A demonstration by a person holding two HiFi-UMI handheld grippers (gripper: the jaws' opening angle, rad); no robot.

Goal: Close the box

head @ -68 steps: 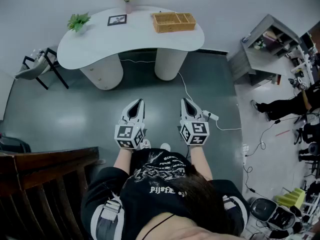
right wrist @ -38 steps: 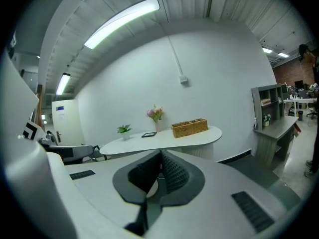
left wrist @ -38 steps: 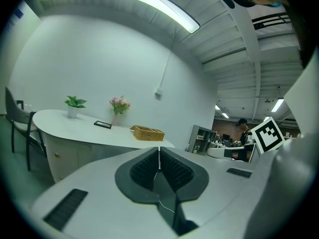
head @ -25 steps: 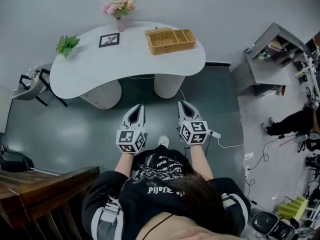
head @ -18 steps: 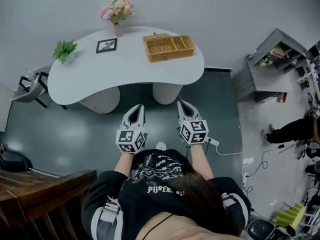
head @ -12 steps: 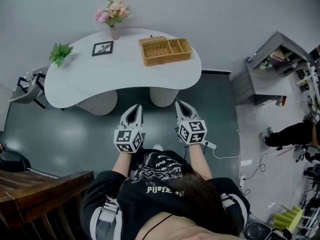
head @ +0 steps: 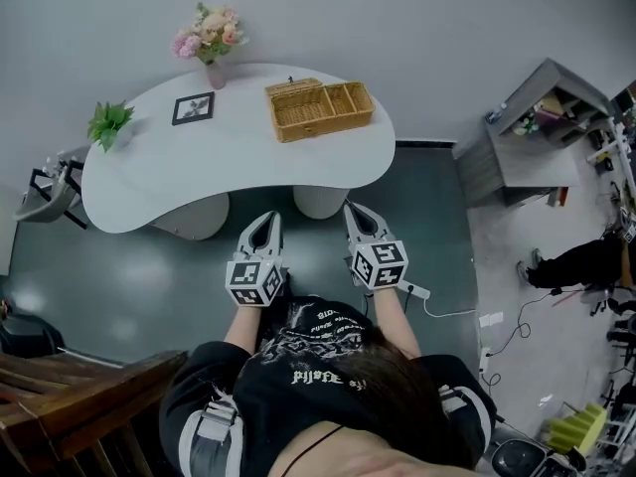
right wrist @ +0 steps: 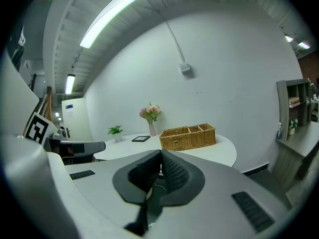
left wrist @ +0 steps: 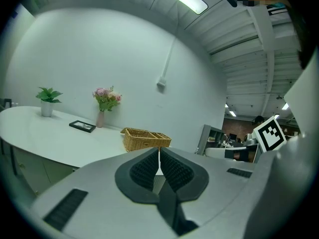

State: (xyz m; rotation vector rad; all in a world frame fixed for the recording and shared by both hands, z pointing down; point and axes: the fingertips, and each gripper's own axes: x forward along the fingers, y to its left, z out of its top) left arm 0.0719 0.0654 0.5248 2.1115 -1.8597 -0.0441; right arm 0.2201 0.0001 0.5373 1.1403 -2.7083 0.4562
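Note:
A wicker box sits on the far right part of a white curved table; its right half shows open compartments. It also shows in the left gripper view as the wicker box and in the right gripper view as the wicker box. My left gripper and right gripper are held side by side in front of the person's chest, over the floor, short of the table's near edge. Both are shut and hold nothing, as the left gripper and right gripper show close up.
On the table stand a vase of pink flowers, a picture frame and a small green plant. A chair is at the left, a wooden rail at the lower left, a grey shelf unit at the right, a cable on the floor.
The person has walked toward the table, which now lies nearer to the grippers. Both grippers kept their pose and stayed shut.

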